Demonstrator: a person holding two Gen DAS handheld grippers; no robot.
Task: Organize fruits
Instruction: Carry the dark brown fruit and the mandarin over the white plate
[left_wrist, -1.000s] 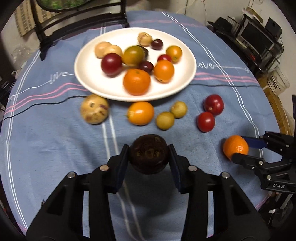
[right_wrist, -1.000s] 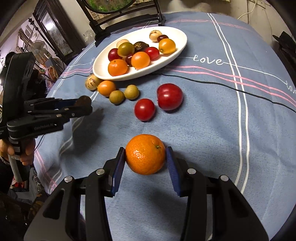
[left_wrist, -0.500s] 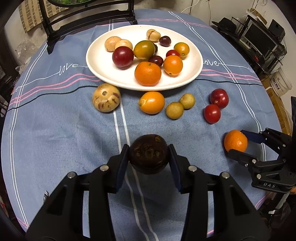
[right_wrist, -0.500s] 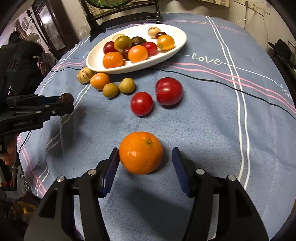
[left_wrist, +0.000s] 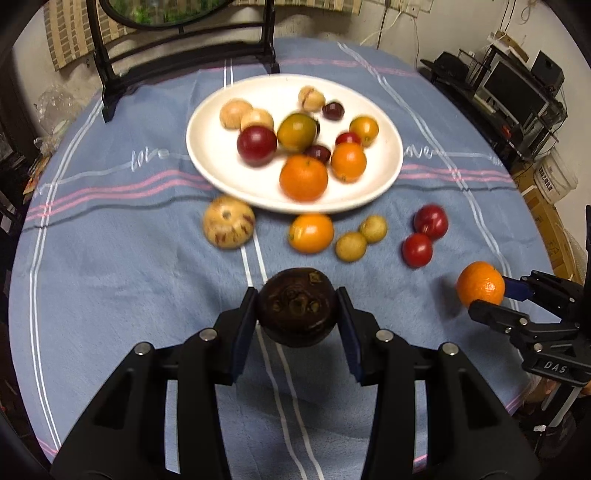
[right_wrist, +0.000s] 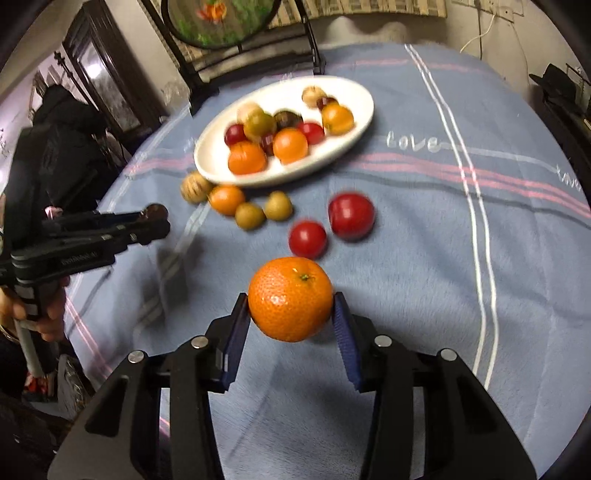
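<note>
The right tongs (right_wrist: 291, 317), open before, are closing on the orange (right_wrist: 290, 298).

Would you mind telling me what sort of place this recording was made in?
Probably a lived-in home dining room: a round table under a blue striped tablecloth, a dark wooden chair and a white plate of fruit.

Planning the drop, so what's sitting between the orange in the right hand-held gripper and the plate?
In the right wrist view, two red fruits lie between the orange and the plate.
</note>
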